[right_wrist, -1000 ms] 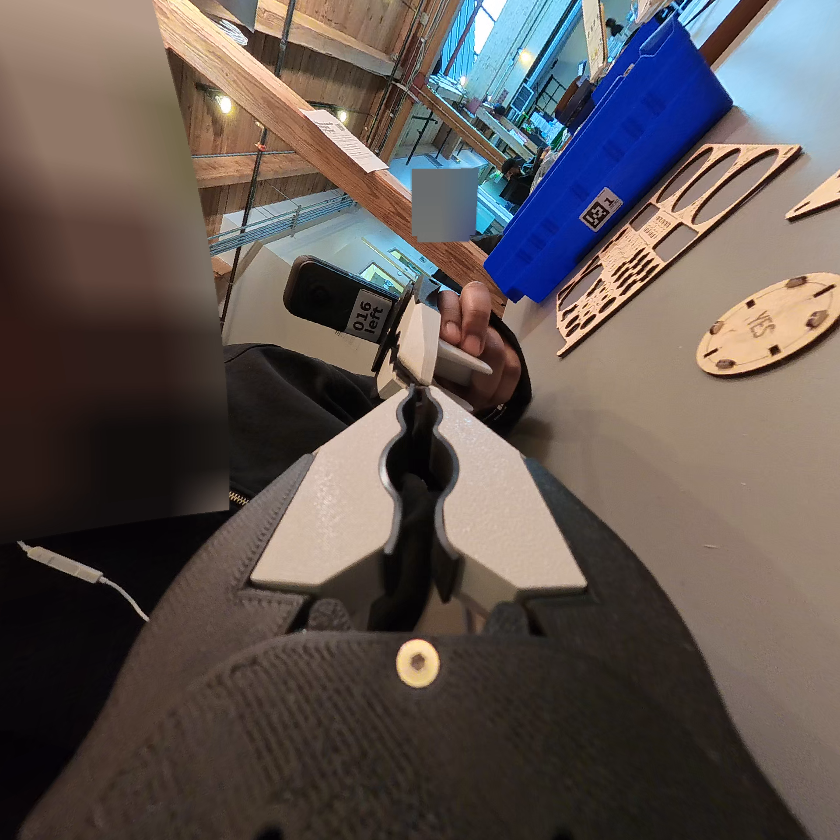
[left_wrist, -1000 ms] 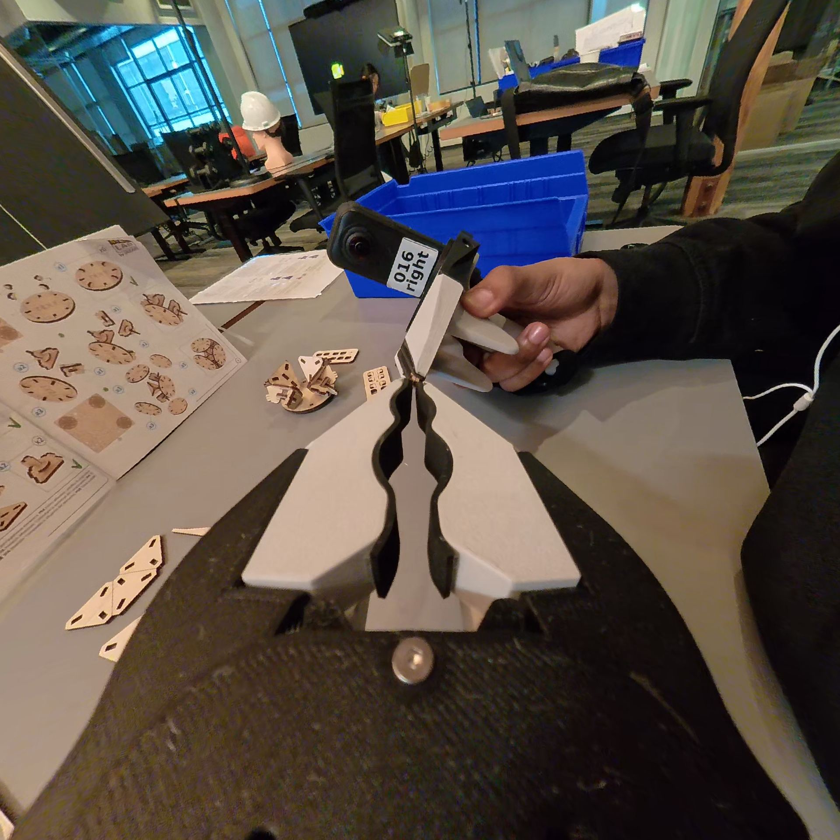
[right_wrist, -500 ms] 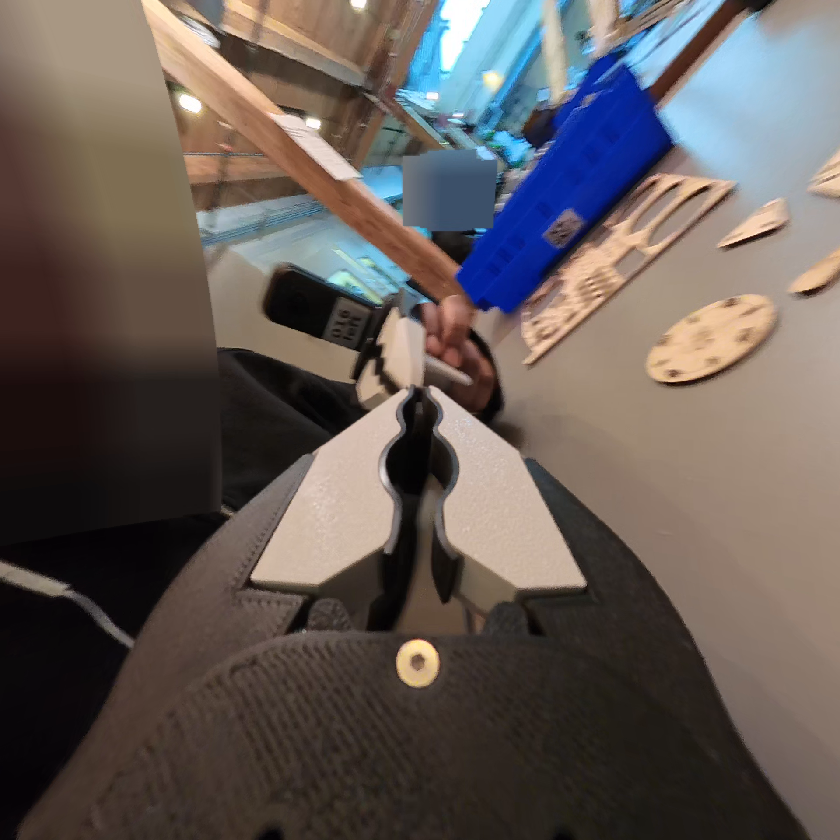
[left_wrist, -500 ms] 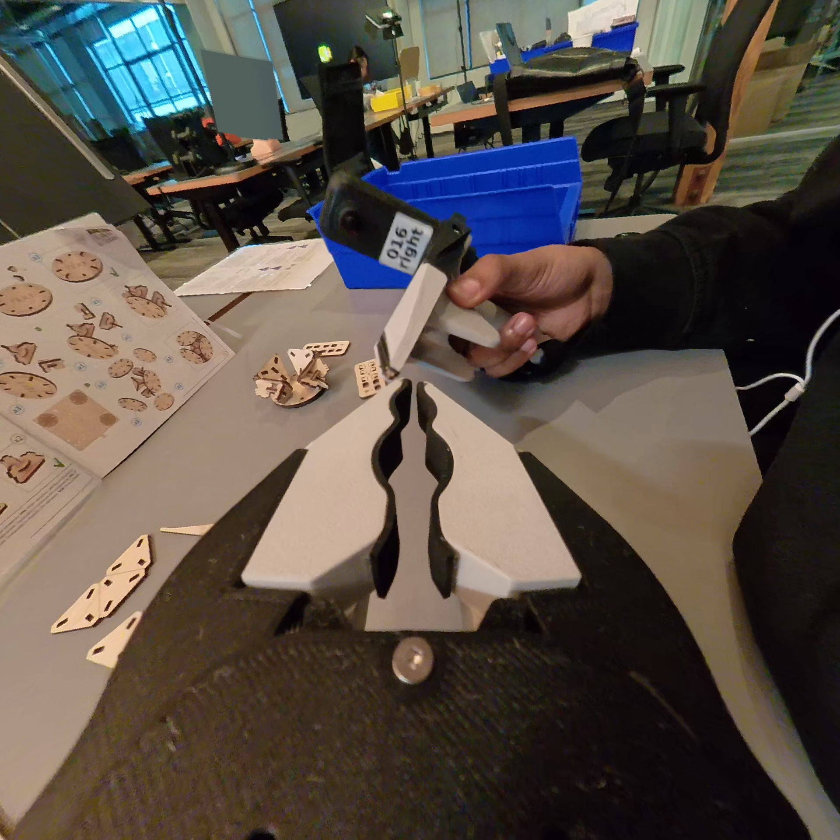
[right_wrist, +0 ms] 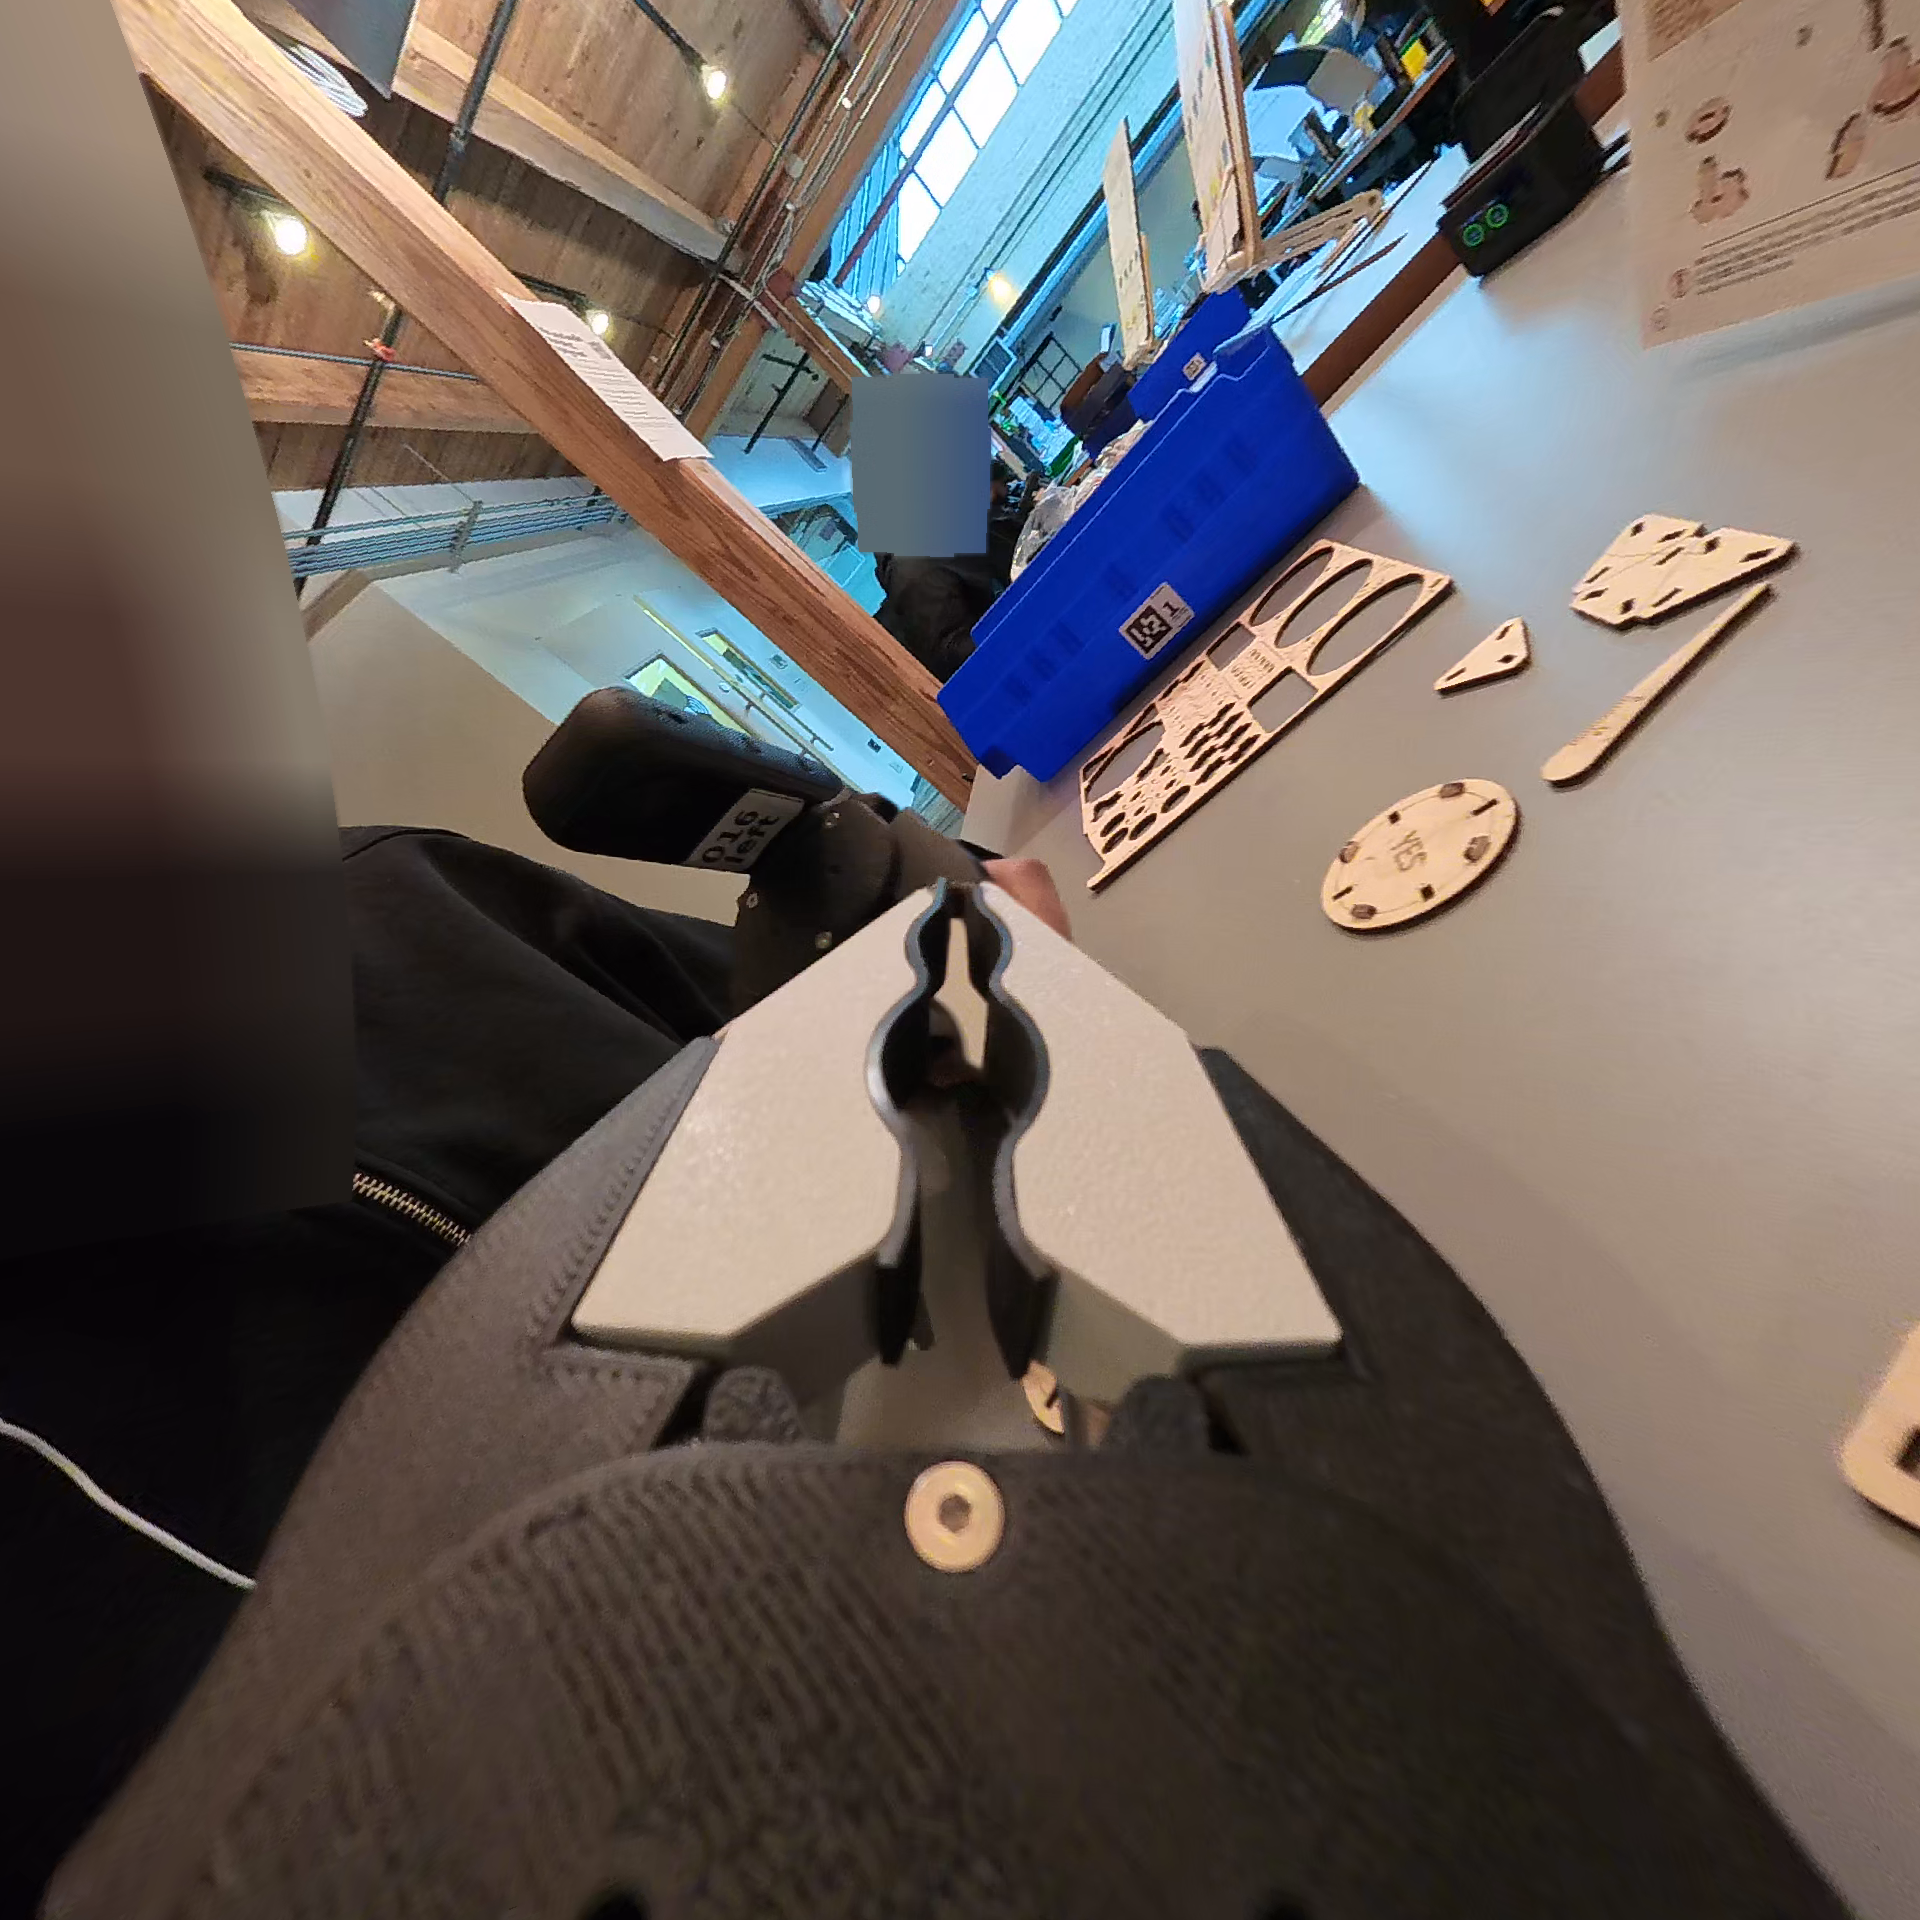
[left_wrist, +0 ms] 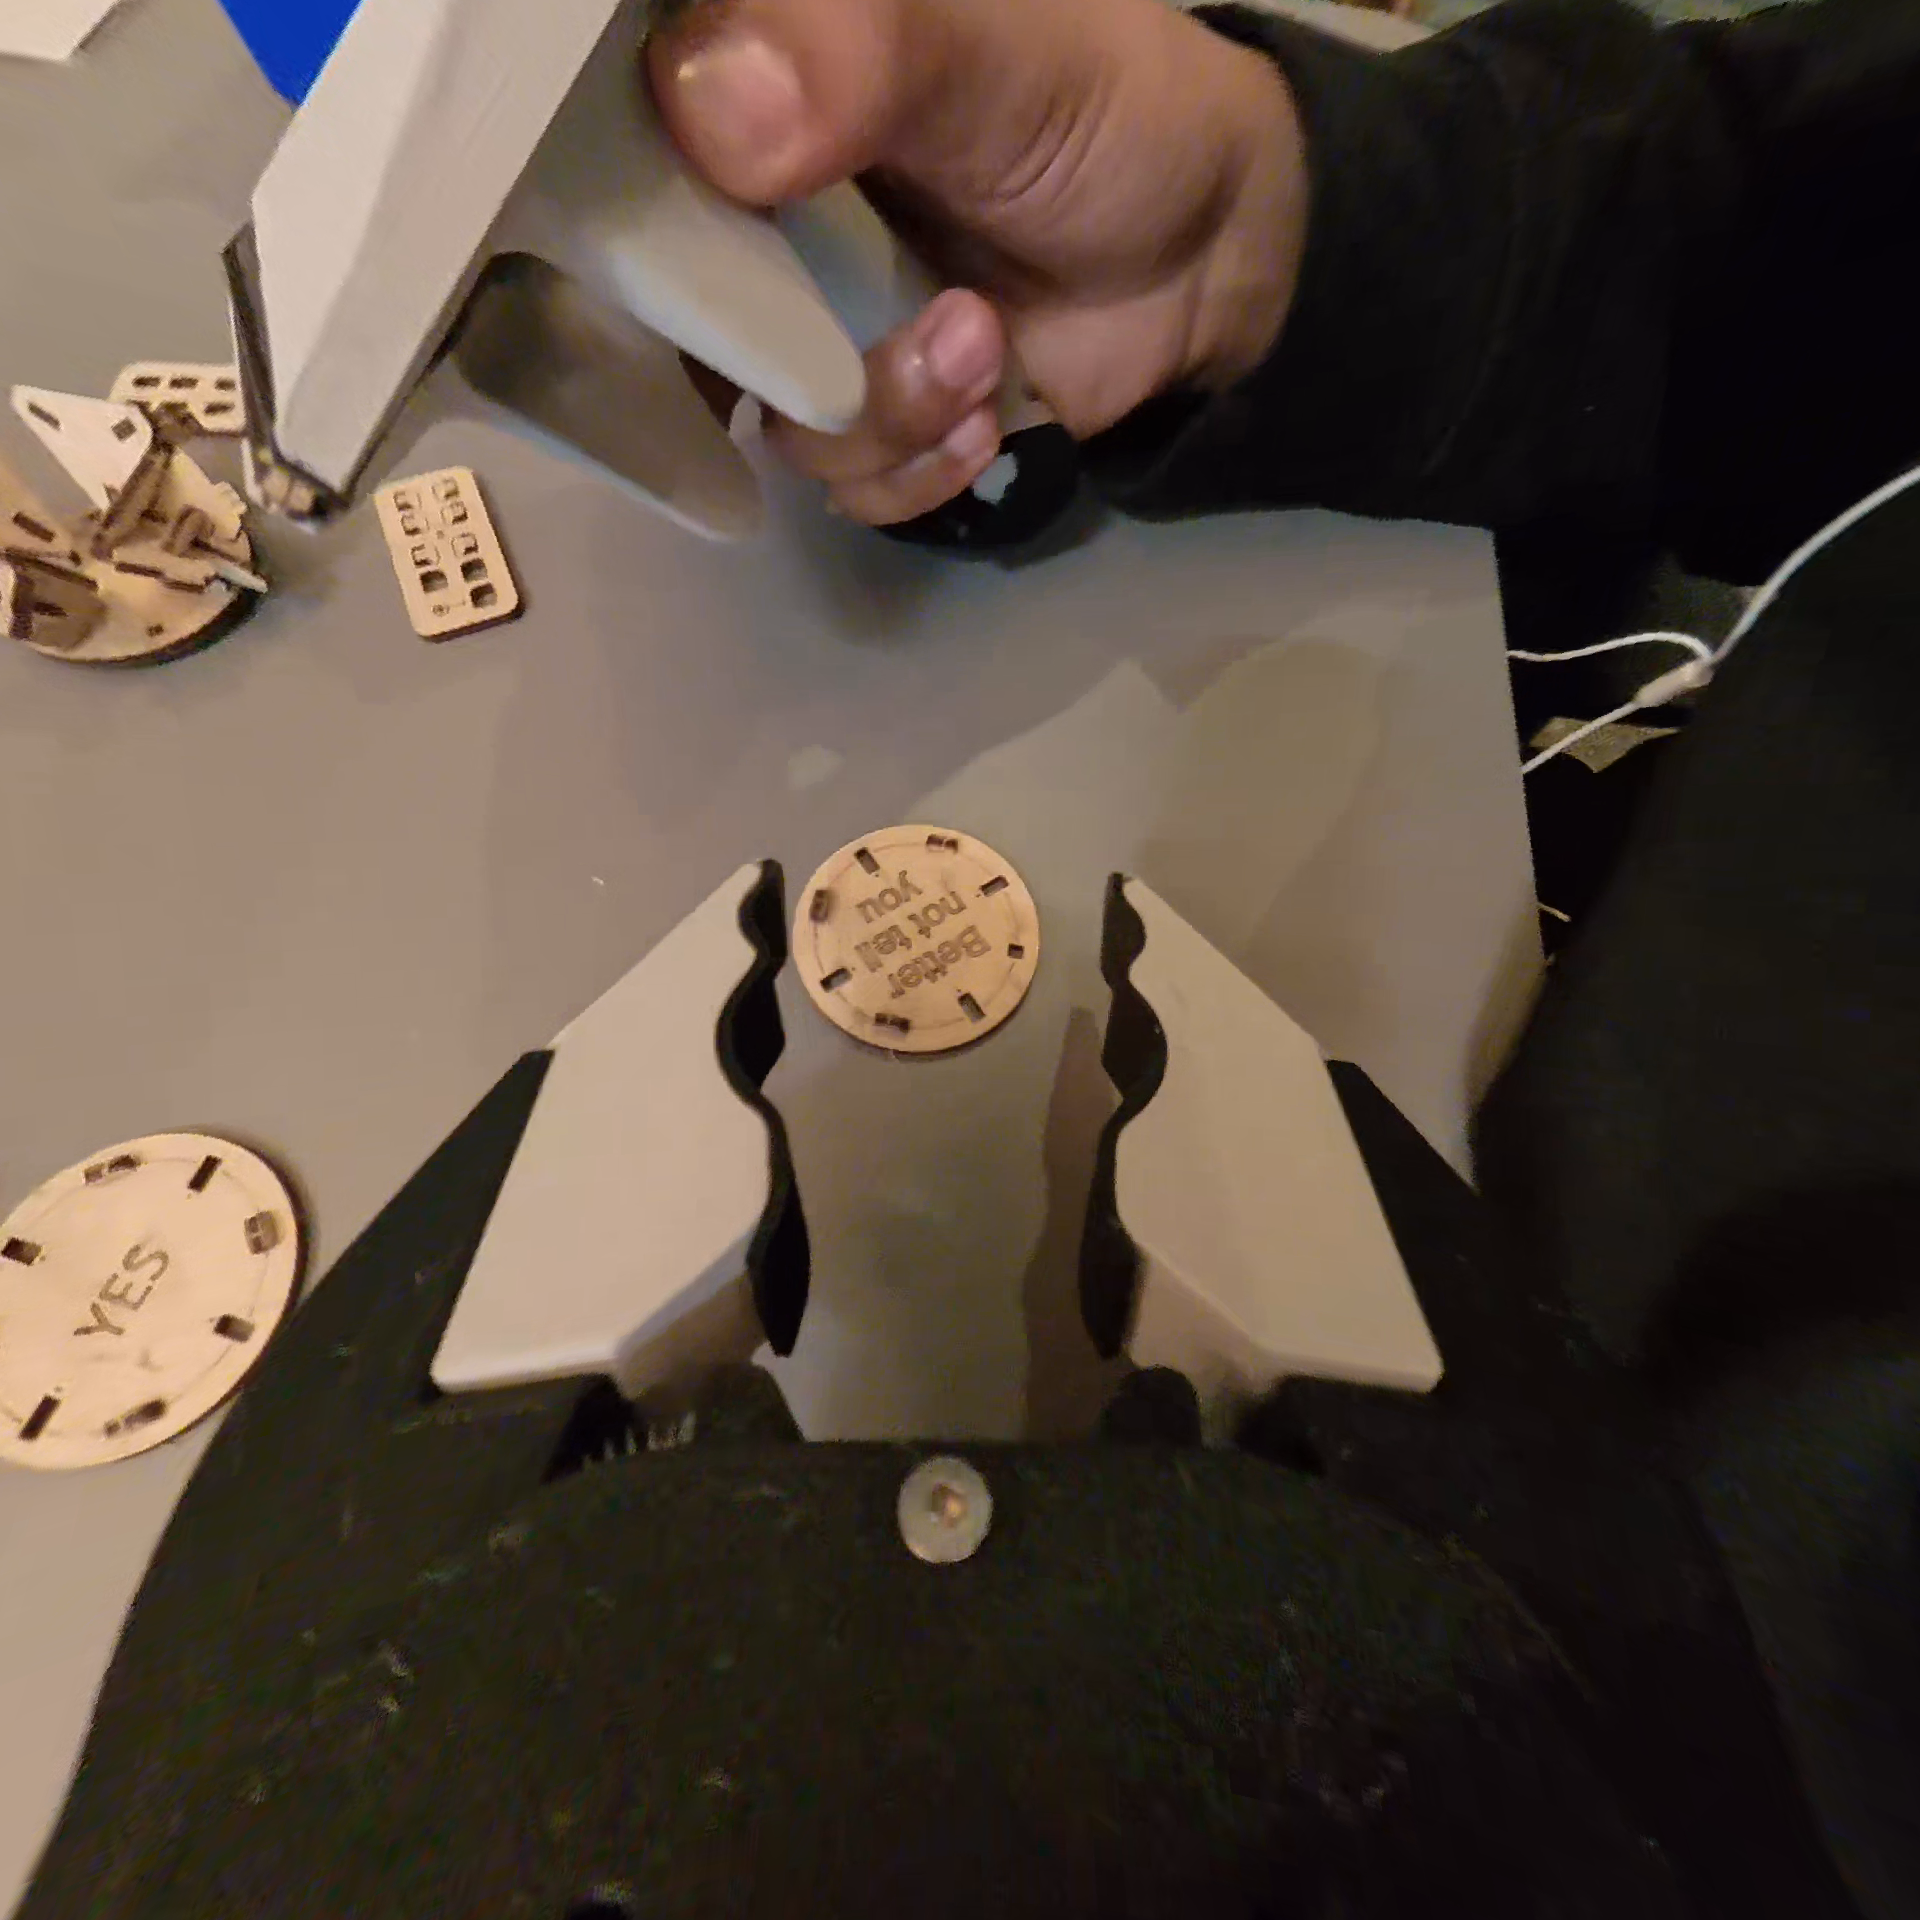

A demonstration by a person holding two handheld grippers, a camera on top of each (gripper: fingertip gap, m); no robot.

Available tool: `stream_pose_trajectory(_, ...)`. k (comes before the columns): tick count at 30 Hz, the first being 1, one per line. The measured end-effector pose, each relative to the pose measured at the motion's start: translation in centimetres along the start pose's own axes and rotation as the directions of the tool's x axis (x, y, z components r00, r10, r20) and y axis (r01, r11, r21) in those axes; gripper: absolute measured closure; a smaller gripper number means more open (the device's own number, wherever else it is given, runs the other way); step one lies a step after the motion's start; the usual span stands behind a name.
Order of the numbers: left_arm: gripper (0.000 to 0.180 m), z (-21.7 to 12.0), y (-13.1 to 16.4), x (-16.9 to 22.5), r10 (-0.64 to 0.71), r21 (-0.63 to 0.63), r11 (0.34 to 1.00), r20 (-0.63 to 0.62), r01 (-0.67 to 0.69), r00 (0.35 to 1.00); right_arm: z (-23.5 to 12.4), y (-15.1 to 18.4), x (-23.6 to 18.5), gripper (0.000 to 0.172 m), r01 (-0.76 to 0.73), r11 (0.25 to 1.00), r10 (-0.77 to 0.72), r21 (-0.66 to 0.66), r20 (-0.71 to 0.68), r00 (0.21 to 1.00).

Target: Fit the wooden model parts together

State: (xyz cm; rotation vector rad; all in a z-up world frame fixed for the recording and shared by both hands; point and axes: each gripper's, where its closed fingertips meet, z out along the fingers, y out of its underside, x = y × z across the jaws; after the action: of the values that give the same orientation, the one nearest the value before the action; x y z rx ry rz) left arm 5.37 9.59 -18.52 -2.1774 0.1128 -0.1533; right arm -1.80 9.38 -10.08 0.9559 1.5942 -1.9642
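A: How is the left gripper (left_wrist: 940, 904) sitting?

B: It is pointing steeply down at the grey table (left_wrist: 436, 821), jaws standing wide. A small round light-wood disc with engraved writing and slots round its rim (left_wrist: 914, 940) is lying flat on the table between the fingertips, centre of the frame. There is a sliver of table between it and the left pad and a wider gap on the right, so nothing is being gripped.

A: And the other one?

B: The right gripper (left_wrist: 272, 488) is reaching in at the upper left of the left wrist view, a hand (left_wrist: 1049, 208) in a black sleeve wrapping its pale handle, tip angled down just beside a small slotted rectangular wooden plate (left_wrist: 449, 566) and a half-built wooden model on a round base (left_wrist: 114, 551). In its own view the fingers are closed tip to tip (right_wrist: 954, 896) with nothing between them.

A: What is differing from a second ago?

B: The left gripper was shut and aimed out across the room; now it is opening and looking down on the disc. The right gripper is showing much closer.

A: Which way is the disc facing?

B: Being round, it has no long axis; its engraved face is up, the writing reading upside down. A larger round wooden disc (left_wrist: 125, 1299) is lying at the lower left.
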Motion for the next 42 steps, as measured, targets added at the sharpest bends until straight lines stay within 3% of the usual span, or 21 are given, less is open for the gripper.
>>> stream_pose_trajectory(5,0.091,0.8,0.9,-0.7,-0.012,-0.08,0.997,0.043,0.015,0.999,-0.3,-0.4,0.0,0.172,-0.002,1.0,0.001,0.022,0.019,1.0)
stream_pose_trajectory(15,0.093,1.5,1.9,-1.2,0.04,-0.16,0.987,0.12,-0.02,0.992,-0.6,-0.4,0.5,0.172,0.004,1.0,-0.004,0.018,-0.001,1.0)
stream_pose_trajectory(18,0.106,1.4,1.8,-1.5,0.007,-0.153,0.988,0.121,0.011,0.993,-0.4,-0.3,0.5,0.172,-0.001,1.0,0.001,0.014,0.002,1.0)
stream_pose_trajectory(22,0.107,1.2,1.7,-1.9,-0.058,-0.134,0.988,0.105,0.072,0.993,-0.5,-0.3,0.4,0.171,0.0,1.0,0.0,0.015,0.003,1.0)
stream_pose_trajectory(27,0.114,0.9,2.0,-3.7,-0.17,-0.114,0.975,0.177,0.191,0.969,-0.7,-0.6,0.5,0.172,0.001,1.0,-0.001,0.026,-0.003,1.0)
stream_pose_trajectory(34,0.115,0.2,0.7,-1.5,-0.177,-0.034,0.984,-0.012,0.176,0.984,-0.6,-0.5,0.5,0.172,-0.006,1.0,0.006,0.022,0.001,1.0)
stream_pose_trajectory(42,0.116,0.5,1.0,0.7,-0.085,-0.075,0.994,-0.104,0.077,0.991,-0.6,-0.5,0.2,0.172,-0.013,1.0,0.012,0.028,0.027,1.0)
